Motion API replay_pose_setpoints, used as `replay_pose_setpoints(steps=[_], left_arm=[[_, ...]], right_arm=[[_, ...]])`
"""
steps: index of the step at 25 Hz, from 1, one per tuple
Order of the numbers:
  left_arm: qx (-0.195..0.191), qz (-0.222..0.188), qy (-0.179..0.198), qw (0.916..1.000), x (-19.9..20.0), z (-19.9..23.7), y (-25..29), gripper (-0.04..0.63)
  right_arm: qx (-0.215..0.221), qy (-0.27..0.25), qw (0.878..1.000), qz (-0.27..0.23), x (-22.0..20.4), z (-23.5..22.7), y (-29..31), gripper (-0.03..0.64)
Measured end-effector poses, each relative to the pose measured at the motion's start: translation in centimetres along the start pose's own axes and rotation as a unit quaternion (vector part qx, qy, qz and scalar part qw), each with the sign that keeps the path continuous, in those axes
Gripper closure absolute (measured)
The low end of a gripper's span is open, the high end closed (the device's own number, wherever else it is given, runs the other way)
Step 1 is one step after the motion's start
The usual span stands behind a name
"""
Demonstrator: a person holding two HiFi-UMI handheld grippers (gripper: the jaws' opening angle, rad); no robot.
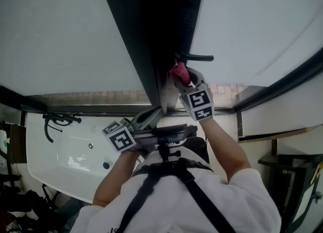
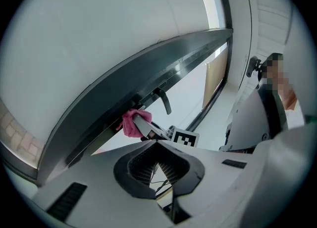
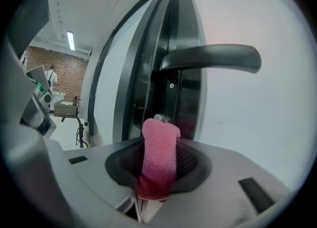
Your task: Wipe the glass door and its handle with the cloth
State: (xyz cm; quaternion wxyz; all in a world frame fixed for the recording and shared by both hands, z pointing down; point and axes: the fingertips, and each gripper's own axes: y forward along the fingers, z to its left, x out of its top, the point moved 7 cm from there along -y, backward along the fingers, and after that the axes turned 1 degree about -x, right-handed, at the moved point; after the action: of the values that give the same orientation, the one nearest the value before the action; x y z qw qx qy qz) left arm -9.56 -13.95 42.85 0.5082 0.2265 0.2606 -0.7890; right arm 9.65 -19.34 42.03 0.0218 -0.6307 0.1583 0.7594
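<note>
A dark door frame (image 1: 151, 30) runs between pale glass panes (image 1: 65, 30), with a black lever handle (image 1: 198, 57) sticking out to the right. My right gripper (image 1: 182, 75) is shut on a pink cloth (image 1: 179, 71), held against the frame just below the handle. In the right gripper view the cloth (image 3: 159, 153) stands up between the jaws, under the handle (image 3: 213, 58), with the glass (image 3: 257, 138) to the right. My left gripper (image 1: 153, 112) is lower, beside the frame, shut on nothing. The left gripper view shows the cloth (image 2: 130, 122) and handle (image 2: 163, 99) ahead of it.
A white basin (image 1: 60, 166) with a black tap (image 1: 54, 123) lies below at the left. A dark stand (image 1: 298, 176) is at the lower right. A brick wall shows beyond the glass, and a person (image 3: 51, 76) stands far off.
</note>
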Motion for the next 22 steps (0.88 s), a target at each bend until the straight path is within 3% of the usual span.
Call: replay_pose_setpoints(steps=[6, 10, 18, 22], left_arm=[[0.000, -0.001, -0.002, 1.0000, 0.2, 0.2, -0.1, 0.603], [-0.003, 0.000, -0.004, 1.0000, 0.3, 0.4, -0.1, 0.603], [-0.007, 0.002, -0.004, 1.0000, 0.3, 0.3, 0.2, 0.603], [-0.005, 0.001, -0.005, 1.0000, 0.1, 0.3, 0.1, 0.603]], right_arm=[[-0.018, -0.057, 0.998, 0.000, 1.0, -0.4, -0.8, 0.503], [-0.042, -0.075, 0.996, -0.040, 3.2, -1.0, -1.9, 0.503], [-0.023, -0.110, 0.990, -0.082, 5.4, 1.6, -3.4, 0.502], [-0.018, -0.108, 0.991, -0.073, 5.5, 2.6, -2.3, 0.502]])
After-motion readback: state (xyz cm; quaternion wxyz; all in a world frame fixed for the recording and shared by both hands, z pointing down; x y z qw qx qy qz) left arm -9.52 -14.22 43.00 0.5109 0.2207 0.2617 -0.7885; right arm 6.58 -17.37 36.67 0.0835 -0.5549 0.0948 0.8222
